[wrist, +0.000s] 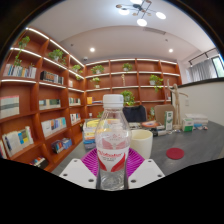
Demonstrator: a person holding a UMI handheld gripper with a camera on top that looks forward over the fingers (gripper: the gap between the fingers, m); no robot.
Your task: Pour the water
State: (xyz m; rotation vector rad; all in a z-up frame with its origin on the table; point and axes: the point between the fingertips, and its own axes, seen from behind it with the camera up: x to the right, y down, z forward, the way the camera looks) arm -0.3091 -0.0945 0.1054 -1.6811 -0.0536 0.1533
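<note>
Right now the tongs [112, 172] are closed on a clear water bottle [113, 148], one finger pressing each side, w/ the pink pads [90, 163] showing behind it. Bottle is upright, has a white cap and a red-and-white label round its middle. It looks mostly full, tho the water line is hard to see. Just beside the bottle, a bit behind it on the right, sits a white cup [141, 144] on the grey bench [190, 150]. Farther right on the bench lies a small red round thing [175, 153], well apart from the cup. Past that are a green plant [128, 98] and some boxes. Tall wood shelves [45, 105] w/ books fill the left wall and back wall. Lights [140, 12] glow on the ceiling.
</note>
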